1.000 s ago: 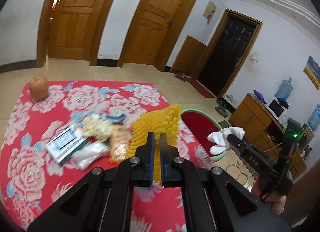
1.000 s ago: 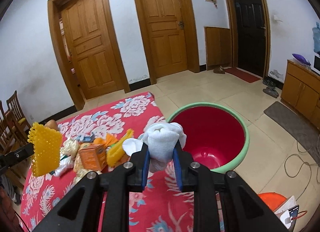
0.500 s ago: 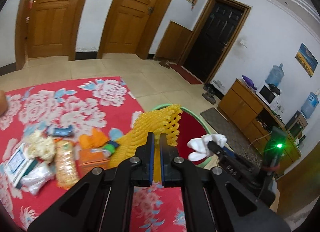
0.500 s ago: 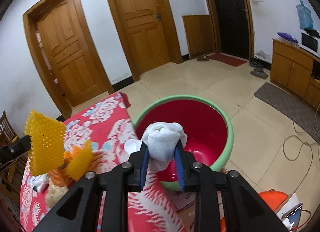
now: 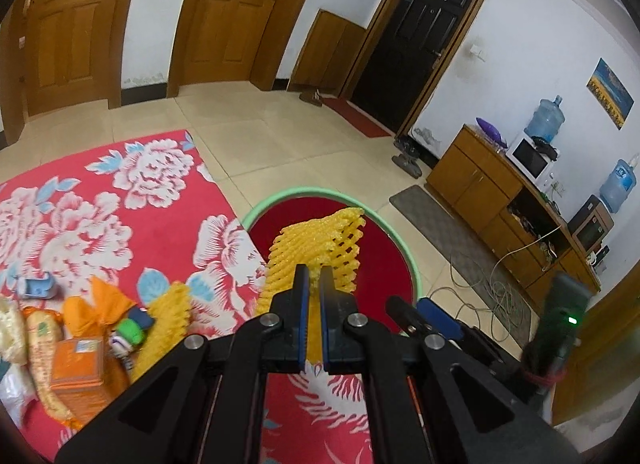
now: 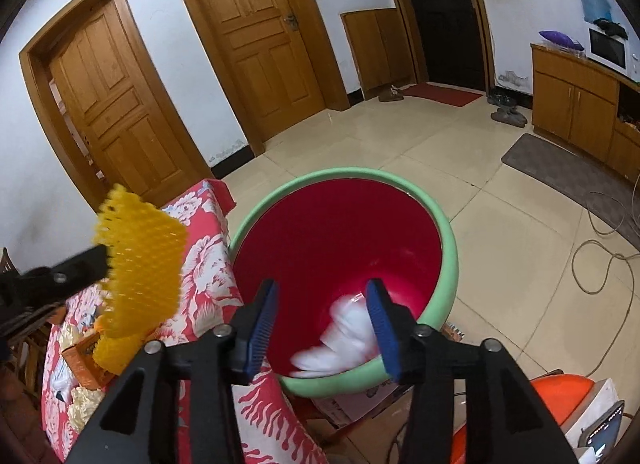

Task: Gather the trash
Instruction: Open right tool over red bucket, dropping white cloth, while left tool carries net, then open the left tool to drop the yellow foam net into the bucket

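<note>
White tissue (image 6: 344, 340) lay blurred inside the red basin (image 6: 448, 248) beneath the spread right claw (image 6: 324, 304); the left claw (image 5: 314, 276) clenched yellow foam netting (image 5: 316, 248).

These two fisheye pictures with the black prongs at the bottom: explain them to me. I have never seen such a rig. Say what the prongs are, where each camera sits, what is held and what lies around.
The prongs are two-finger grippers that a person holds, one in each hand. A camera on each looks forward along its fingers.

In the left view, the left gripper is shut on a yellow foam net, held over a red basin with a green rim.

In the right view, the right gripper is open above the same basin; a blurred white tissue shows inside it, between the fingers.

On the red flowered cloth lies more trash: an orange box, wrappers and another yellow net.
</note>
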{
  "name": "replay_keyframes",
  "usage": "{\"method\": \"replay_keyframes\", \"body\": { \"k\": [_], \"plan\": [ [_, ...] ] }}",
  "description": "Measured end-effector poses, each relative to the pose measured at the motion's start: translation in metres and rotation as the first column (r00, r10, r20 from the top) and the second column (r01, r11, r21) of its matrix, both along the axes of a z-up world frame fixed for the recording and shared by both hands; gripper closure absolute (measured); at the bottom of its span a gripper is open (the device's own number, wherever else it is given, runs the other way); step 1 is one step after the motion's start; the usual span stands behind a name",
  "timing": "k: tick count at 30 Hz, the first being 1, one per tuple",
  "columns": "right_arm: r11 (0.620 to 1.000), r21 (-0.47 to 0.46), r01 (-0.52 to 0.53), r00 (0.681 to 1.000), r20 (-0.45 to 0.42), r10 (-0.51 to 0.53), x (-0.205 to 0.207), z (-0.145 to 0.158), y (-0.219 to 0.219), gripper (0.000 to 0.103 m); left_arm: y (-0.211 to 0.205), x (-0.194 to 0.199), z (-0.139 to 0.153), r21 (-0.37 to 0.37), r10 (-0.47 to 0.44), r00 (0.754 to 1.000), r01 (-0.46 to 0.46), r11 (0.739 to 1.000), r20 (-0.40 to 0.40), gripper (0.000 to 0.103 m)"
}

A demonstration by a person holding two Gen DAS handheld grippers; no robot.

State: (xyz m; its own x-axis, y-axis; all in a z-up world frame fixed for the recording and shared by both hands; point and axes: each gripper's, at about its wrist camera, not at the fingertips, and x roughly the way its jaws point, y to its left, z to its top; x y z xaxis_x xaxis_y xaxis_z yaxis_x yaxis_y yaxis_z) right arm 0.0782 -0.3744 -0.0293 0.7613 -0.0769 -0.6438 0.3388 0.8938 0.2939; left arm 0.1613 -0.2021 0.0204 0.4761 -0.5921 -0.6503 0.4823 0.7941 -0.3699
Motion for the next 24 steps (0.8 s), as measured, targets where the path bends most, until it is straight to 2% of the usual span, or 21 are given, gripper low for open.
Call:
{"method": "replay_keyframes", "body": {
  "k": [7,14,17,19,21,24],
  "plan": [
    [1.0,0.018,0.021,1.0,0.017,-0.021,-0.011,0.003,-0.007,0.047,-0.026,0.016,-0.014,0.047,-0.014,1.0,0.014,0.999,-0.006,0.1],
    [0.998,0.043,0.042,0.999,0.02,-0.043,-0.02,0.003,-0.016,0.047,-0.044,0.026,-0.019,0.027,-0.056,0.998,0.056,0.998,-0.012,0.1],
    [0.997,0.053,0.048,0.999,0.019,-0.05,-0.019,0.002,-0.017,0.046,-0.047,0.023,-0.017,0.041,-0.069,0.998,0.069,0.997,0.005,0.087],
    [0.997,0.059,0.051,0.998,0.02,-0.053,-0.019,0.003,-0.016,0.046,-0.047,0.02,-0.015,0.052,-0.06,0.998,0.059,0.997,0.019,0.067],
    [0.997,0.059,0.052,0.998,0.022,-0.054,-0.019,0.004,-0.016,0.046,-0.045,0.016,-0.012,0.061,-0.046,0.998,0.044,0.997,0.034,0.061],
    [0.997,0.055,0.049,0.998,0.027,-0.051,-0.022,0.005,-0.014,0.046,-0.04,0.013,-0.008,0.074,-0.03,0.999,0.026,0.997,0.045,0.058]
  ]
}}
